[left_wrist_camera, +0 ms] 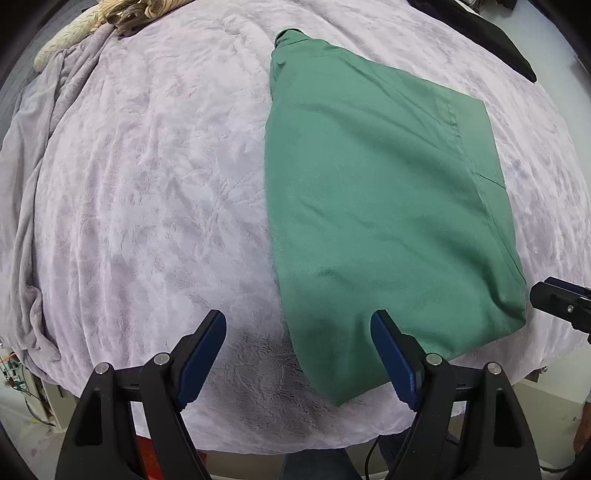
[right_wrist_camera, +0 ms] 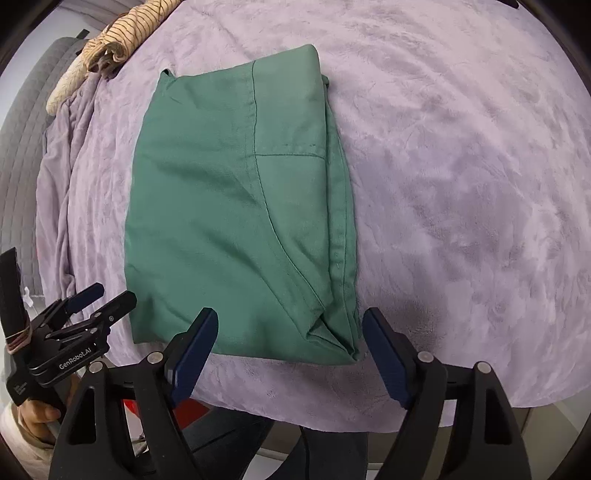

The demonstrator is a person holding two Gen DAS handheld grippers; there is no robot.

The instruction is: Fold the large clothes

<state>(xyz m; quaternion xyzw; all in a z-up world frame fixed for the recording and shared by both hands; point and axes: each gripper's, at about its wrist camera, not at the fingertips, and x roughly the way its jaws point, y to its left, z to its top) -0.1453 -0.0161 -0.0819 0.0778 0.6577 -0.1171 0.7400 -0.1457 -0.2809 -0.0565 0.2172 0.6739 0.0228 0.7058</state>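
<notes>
A green garment (left_wrist_camera: 369, 206) lies folded into a flat rectangle on the lilac plush blanket (left_wrist_camera: 147, 184), close to the near edge of the bed. My left gripper (left_wrist_camera: 298, 321) hangs open over its near left corner, nothing between the blue pads. In the right wrist view the same green garment (right_wrist_camera: 236, 206) shows a seam and stacked folded edges along its right side. My right gripper (right_wrist_camera: 290, 315) is open above the near right corner, pads off the cloth. The left gripper (right_wrist_camera: 112, 293) shows at the left of this view, also open.
A striped beige cloth (right_wrist_camera: 122, 33) is bunched at the far left corner beside a grey padded headboard (right_wrist_camera: 26, 147). A dark item (left_wrist_camera: 495, 33) lies at the far right. A hand (right_wrist_camera: 37, 410) holds the left tool. The bed's near edge runs just below the garment.
</notes>
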